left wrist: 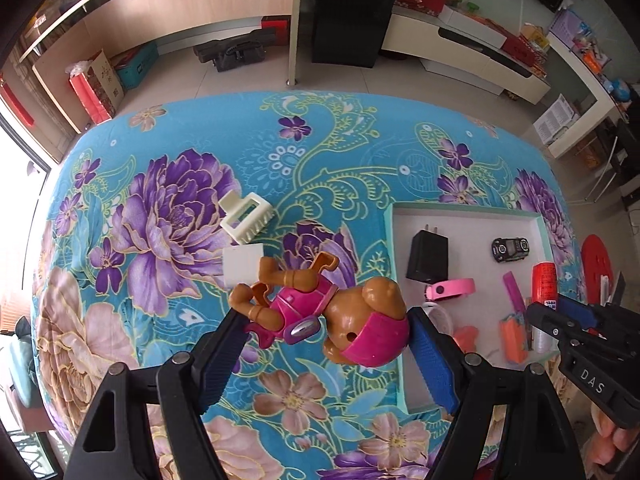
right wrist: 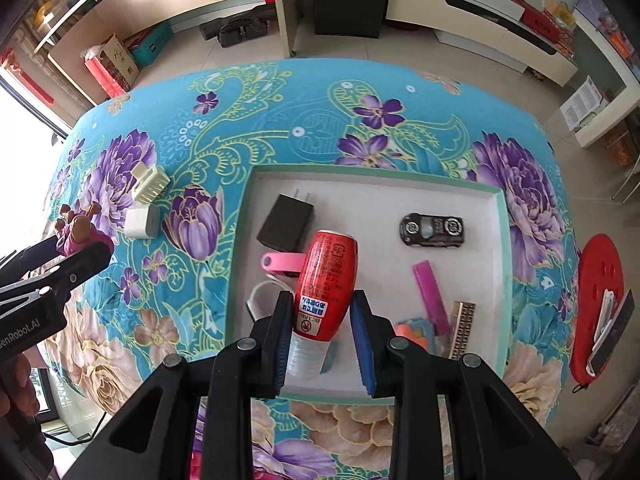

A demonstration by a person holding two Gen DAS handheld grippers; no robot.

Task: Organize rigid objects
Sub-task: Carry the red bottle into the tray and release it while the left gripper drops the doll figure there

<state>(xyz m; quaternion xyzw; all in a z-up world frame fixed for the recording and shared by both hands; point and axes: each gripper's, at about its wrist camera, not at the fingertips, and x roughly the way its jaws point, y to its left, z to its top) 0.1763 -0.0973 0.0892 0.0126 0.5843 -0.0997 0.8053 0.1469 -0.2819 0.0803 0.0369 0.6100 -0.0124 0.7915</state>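
The sorting looks well advanced but not finished. The white tray [right wrist: 505, 216] on the flowered tablecloth [right wrist: 280, 104] already holds a black charger [right wrist: 285, 222], a small black toy car [right wrist: 432, 231], a pink strap [right wrist: 280, 262], a purple strip [right wrist: 432, 296] and some orange pieces near its front edge (what those are is hard to tell). Two things are in the air. The left gripper [left wrist: 324, 320] is clamped on a brown and pink toy dog [left wrist: 320, 308], its pads pressing the dog's tail end and head, and it hangs over the cloth just left of the tray. The right gripper [right wrist: 320, 320] grips a red bottle [right wrist: 326, 280] low on its body near the clear cap, above the tray's front half. Two pieces lie on the cloth outside the tray, well to its left: a cream hair clip [left wrist: 246, 216] and a white block [left wrist: 242, 266] just beside it. So what seems left is setting down both carried items, then collecting those two.
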